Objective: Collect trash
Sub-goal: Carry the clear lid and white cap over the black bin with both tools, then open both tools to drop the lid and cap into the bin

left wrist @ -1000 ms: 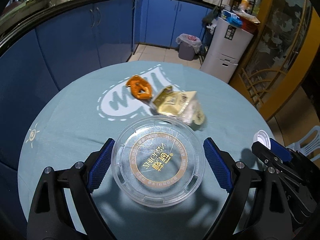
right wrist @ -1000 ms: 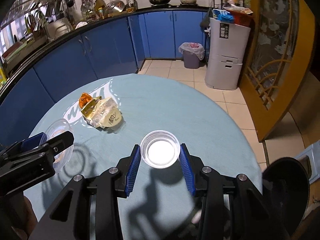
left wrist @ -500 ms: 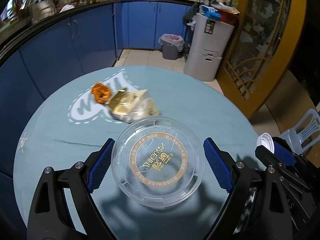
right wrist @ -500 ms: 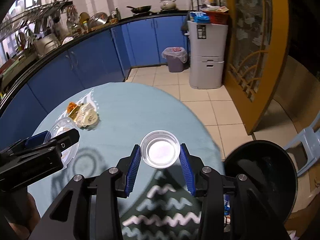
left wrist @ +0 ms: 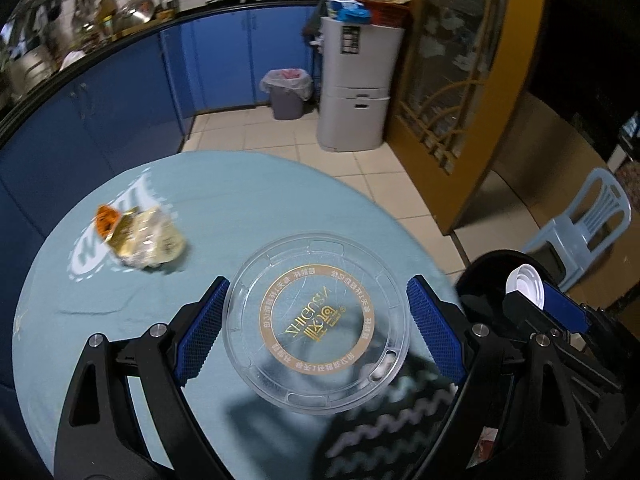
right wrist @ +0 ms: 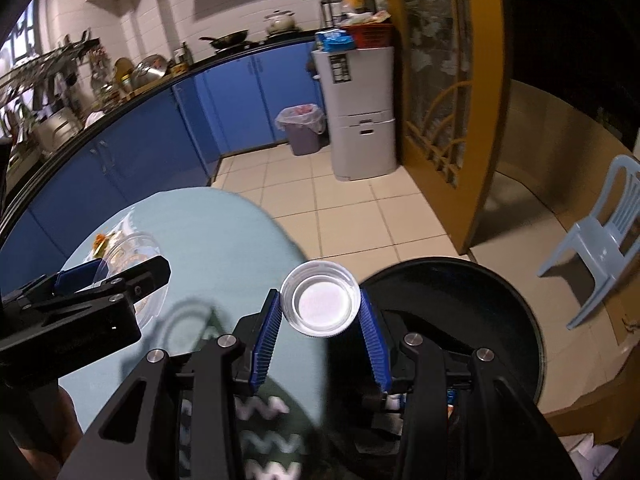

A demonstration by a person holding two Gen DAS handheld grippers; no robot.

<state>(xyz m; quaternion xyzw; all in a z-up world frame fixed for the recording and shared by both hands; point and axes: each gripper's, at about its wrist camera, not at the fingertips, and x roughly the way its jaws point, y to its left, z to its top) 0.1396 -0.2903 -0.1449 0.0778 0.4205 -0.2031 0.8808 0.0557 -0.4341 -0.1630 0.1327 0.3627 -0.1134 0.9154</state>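
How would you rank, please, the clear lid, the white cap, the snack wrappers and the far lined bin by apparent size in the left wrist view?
1. Clear lid, partly because it is nearest.
2. Snack wrappers.
3. Far lined bin and white cap look alike; distance makes ranking unsure.

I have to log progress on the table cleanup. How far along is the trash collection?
Partway. Nothing visibly binned yet; the black bin's contents are mostly hidden. In hand: the left gripper grips a clear plastic lid, and the right gripper grips a small clear cup near the bin's rim. Left: the crumpled snack wrappers on the table.
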